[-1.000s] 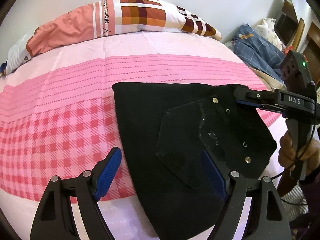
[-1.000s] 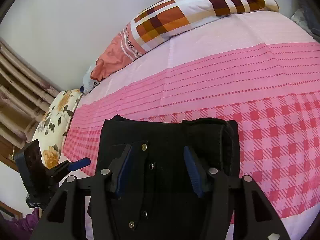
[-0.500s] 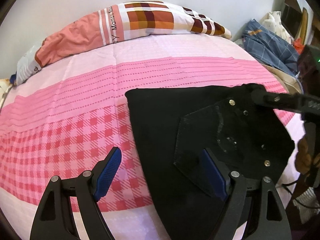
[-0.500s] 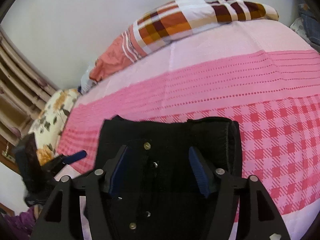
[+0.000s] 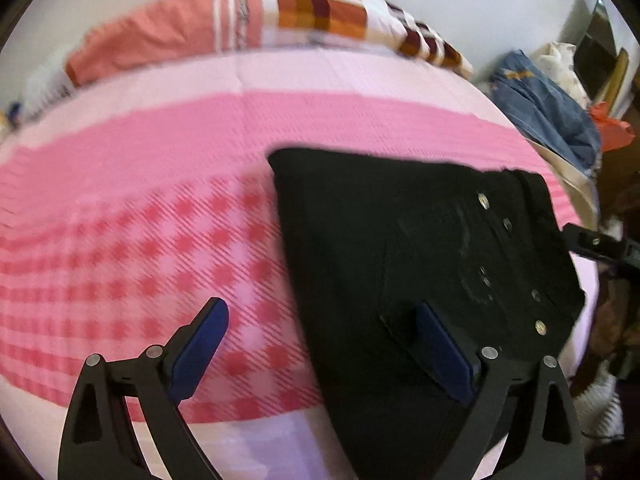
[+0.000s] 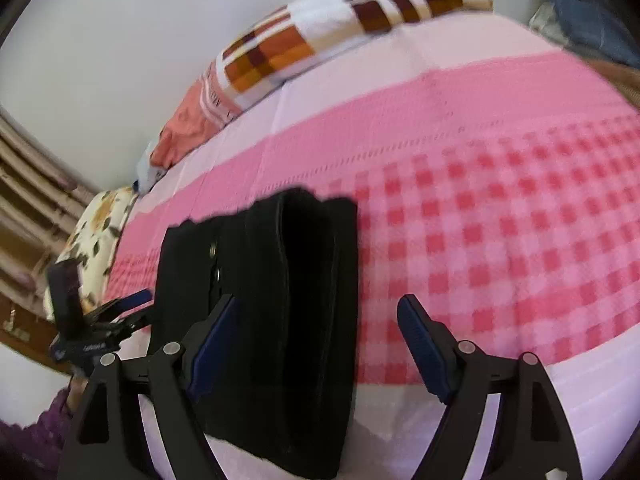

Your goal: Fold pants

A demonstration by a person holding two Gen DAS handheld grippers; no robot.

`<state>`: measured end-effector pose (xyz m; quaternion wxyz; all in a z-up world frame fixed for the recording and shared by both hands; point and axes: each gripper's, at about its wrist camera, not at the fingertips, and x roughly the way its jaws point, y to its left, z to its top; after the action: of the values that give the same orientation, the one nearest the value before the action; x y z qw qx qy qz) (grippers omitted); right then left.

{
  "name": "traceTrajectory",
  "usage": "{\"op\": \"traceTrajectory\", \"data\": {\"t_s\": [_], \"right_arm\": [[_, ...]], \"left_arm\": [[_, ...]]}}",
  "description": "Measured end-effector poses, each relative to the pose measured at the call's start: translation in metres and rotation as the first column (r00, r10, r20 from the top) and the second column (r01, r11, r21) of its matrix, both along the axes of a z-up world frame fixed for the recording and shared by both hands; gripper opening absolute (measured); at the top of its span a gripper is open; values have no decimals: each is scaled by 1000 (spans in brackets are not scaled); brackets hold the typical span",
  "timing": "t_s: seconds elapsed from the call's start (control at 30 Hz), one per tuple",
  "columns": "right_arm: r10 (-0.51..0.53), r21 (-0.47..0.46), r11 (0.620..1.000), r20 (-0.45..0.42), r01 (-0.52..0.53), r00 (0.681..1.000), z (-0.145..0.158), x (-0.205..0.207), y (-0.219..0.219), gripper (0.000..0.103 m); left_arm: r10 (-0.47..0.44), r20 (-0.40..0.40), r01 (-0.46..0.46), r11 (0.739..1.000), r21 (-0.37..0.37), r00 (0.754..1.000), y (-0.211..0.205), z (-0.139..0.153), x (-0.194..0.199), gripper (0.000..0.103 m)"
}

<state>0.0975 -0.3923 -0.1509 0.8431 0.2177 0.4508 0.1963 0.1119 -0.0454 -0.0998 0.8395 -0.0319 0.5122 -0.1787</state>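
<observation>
Black pants (image 5: 380,240) lie folded on the pink checked bed sheet (image 5: 140,208), metal studs facing up. My left gripper (image 5: 320,306) hovers low over their left edge with its jaws opening; one finger is above the cloth, the other above the sheet, and neither pinches anything. In the right wrist view the pants (image 6: 280,280) form a narrow folded stack. The right gripper (image 6: 316,300) straddles its right edge, jaws also opening and pressing on nothing. Each view catches the other tool at the side: the right gripper (image 5: 600,244) and the left gripper (image 6: 100,320).
A checked orange and white pillow (image 5: 280,16) lies along the wall at the head of the bed. Blue clothes (image 5: 548,108) are heaped off the bed's far right side. A floral pillow (image 6: 96,232) and wooden slats (image 6: 28,184) sit at the left.
Both grippers have spread wider. The right one has slid right, so one finger now hangs over the sheet beside the pants. The left one has shifted left and dipped.
</observation>
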Motion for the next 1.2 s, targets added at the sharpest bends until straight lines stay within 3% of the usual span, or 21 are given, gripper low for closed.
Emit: {"op": "traceTrajectory", "data": {"t_s": [0.1,0.23,0.27,0.33,0.4,0.43,0.5,0.6,0.77,0.97,1.2], "right_arm": [[60,30,998,-36,-59,998,-13,2,9,78],[141,24,990,-23,-141,990,-19,3,28,80],[150,21,989,-22,-150,988,-19,5,30,76],[147,-6,989,-29,-148,989,-19,8,31,55],[140,3,990,-55,-140,989,-22,11,30,36],[149,30,989,-67,-147,987,-23,11,30,32],[155,47,987,-73,-151,985,-22,11,33,27],[155,138,980,-62,-146,986,-14,9,31,25],[163,218,964,-26,-154,986,8,3,41,25],[204,295,934,19,-200,979,37,19,81,25],[270,357,892,67,-276,960,60,75,163,25]], "left_arm": [[-78,-73,71,993,-98,994,-5,-12,4,95],[-181,-61,168,970,-175,982,-16,-14,11,95],[-191,-59,177,967,-186,980,-18,-13,13,95],[-203,-31,193,962,-191,979,-22,-13,14,91],[-203,16,203,968,-148,979,-25,-12,9,73],[-199,25,200,969,-143,980,-25,-11,8,66],[-163,37,167,973,-158,986,-17,-9,7,41],[-125,43,132,970,-203,991,-5,-8,7,28],[-96,72,111,963,-246,993,2,0,0,20],[6,87,22,948,-317,996,43,21,3,20],[145,153,-99,957,-273,978,128,58,24,20]]}}
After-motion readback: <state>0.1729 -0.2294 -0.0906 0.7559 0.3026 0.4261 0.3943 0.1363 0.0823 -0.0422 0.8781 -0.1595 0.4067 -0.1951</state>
